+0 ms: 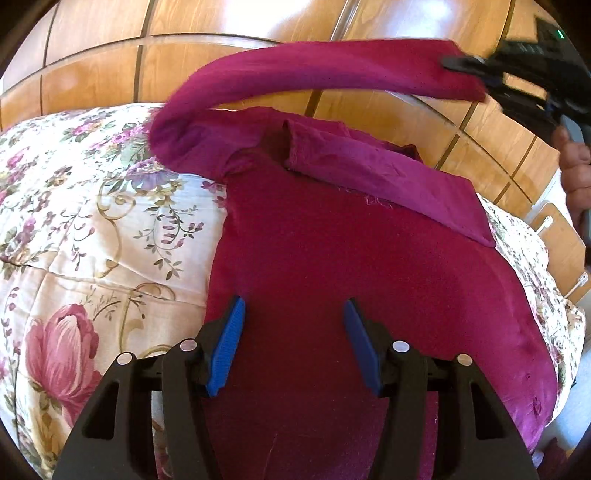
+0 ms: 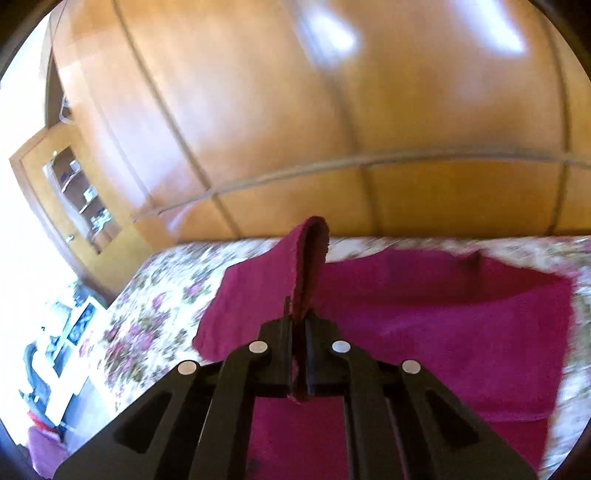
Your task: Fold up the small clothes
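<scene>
Left wrist view: the magenta top [image 1: 332, 266] lies spread on the floral quilt [image 1: 92, 221], body flat, one sleeve already folded across its far right shoulder. The other sleeve [image 1: 314, 74] arcs up from the far left shoulder to the right gripper [image 1: 465, 66], whose jaws are clenched on the cuff, cloth pinched between them in the right wrist view too [image 2: 299, 332]. The left gripper [image 1: 293, 343] hovers over the near part of the body with jaws apart, nothing between its blue pads [image 1: 229, 343], so nothing pins the garment.

The likely trouble: pulling the lifted sleeve across could drag the whole top sideways or rumple the folded sleeve, since the soft quilt gives little hold. The grip sits near the cuff's edge and might slip.

Room: the quilt is open to the left; the top's right hem lies close to the bed's right edge, and the wooden wardrobe [image 1: 240, 22] stands just beyond the far side
</scene>
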Available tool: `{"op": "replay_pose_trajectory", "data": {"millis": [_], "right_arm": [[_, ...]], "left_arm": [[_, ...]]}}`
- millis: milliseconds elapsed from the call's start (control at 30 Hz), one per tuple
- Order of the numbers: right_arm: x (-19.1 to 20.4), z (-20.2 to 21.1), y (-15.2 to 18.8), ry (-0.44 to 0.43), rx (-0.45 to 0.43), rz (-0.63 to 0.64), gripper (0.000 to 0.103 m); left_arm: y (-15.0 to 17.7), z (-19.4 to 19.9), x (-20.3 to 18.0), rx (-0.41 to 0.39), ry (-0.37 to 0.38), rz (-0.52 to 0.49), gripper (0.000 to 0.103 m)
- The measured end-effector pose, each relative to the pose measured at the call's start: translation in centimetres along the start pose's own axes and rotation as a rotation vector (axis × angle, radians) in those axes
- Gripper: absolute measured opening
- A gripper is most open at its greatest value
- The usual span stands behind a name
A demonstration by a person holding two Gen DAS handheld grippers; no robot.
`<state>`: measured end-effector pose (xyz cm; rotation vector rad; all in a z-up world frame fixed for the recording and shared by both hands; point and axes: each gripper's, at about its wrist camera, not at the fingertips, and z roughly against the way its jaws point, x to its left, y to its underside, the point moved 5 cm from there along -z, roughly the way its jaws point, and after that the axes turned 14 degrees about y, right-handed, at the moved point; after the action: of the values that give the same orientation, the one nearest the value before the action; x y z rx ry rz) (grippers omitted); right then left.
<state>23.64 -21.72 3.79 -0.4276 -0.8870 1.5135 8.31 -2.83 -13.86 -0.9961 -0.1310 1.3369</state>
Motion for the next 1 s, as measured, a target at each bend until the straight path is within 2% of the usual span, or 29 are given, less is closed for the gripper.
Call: {"op": "replay_pose_trajectory", "data": {"millis": [100, 267, 400, 467, 500, 533, 667, 767, 900, 1000], "right_arm": [[-4.7, 0.2, 0.0, 0.099, 0.012, -0.034, 0.005], [-12.9, -2.1, 2.6, 0.251, 0.109, -0.147, 0.005], [-16.7, -4.4, 5.3, 0.347, 0.196, -0.207, 0.005], [-18.6, -4.4, 7.2, 0.353, 0.227, -0.234, 0.013], [-19.2, -4.3, 7.8, 0.371, 0.233, -0.257, 0.045], [-19.9, -4.1, 8.0, 0.367, 0.223, -0.277, 0.068], [-19.3, -0.8, 7.1, 0.385, 0.107, -0.277, 0.072], [-16.8, 0.8, 6.2, 0.365, 0.041, -0.223, 0.075], [-13.0, -1.0, 6.1, 0.353, 0.057, -0.103, 0.075], [-12.5, -4.2, 6.8, 0.38, 0.102, -0.081, 0.075]], "left_arm": [[0.0, -0.3, -0.4, 0.004, -0.007, -0.006, 0.055], [-0.2, -0.9, -0.9, 0.013, -0.025, -0.026, 0.058], [-0.3, -1.2, -1.2, 0.026, -0.034, -0.029, 0.058], [-0.8, -1.2, -1.6, 0.052, -0.042, -0.027, 0.058], [-1.2, -1.1, -1.8, 0.062, -0.038, -0.025, 0.058], [-1.8, -0.8, -2.1, 0.062, -0.017, -0.019, 0.058], [-5.7, 0.7, -3.2, -0.028, 0.039, -0.036, 0.058], [-9.1, 0.1, -3.7, -0.076, 0.059, -0.055, 0.058], [-13.5, -2.7, -3.5, -0.102, 0.069, -0.064, 0.058], [-15.5, -4.8, -2.9, -0.093, 0.066, -0.05, 0.058]]}}
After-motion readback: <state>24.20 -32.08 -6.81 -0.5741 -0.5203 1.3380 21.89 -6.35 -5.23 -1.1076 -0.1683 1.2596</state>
